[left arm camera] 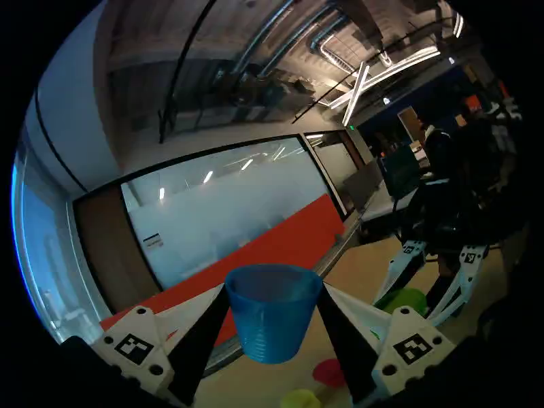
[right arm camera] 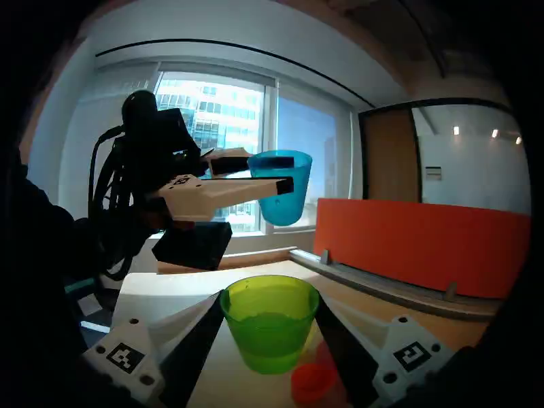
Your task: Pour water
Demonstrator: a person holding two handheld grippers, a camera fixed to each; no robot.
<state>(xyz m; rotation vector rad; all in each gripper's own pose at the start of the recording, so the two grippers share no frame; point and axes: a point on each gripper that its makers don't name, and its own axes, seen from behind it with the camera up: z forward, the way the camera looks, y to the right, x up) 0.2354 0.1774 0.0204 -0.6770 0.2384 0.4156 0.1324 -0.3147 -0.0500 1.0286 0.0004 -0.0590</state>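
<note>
A blue ribbed plastic cup [left arm camera: 272,319] sits upright between the fingers of my left gripper [left arm camera: 273,292], which is shut on it and holds it in the air. The right gripper view shows this blue cup [right arm camera: 280,185] raised above and beyond the green cup, held by the left gripper [right arm camera: 291,173]. My right gripper [right arm camera: 270,302] is shut on a translucent green cup [right arm camera: 272,330] just above the table, and a liquid line shows partway up inside it. In the left gripper view the right gripper [left arm camera: 413,309] and green cup [left arm camera: 408,298] lie lower right.
A red cup [right arm camera: 314,384] stands on the light wood table [right arm camera: 421,319] just beside the green one. A pink cup [left arm camera: 330,372] and a yellow-green cup [left arm camera: 299,399] sit below the blue cup. An orange partition [right arm camera: 421,238] edges the table. A person's dark sleeve [right arm camera: 41,258] is at the left.
</note>
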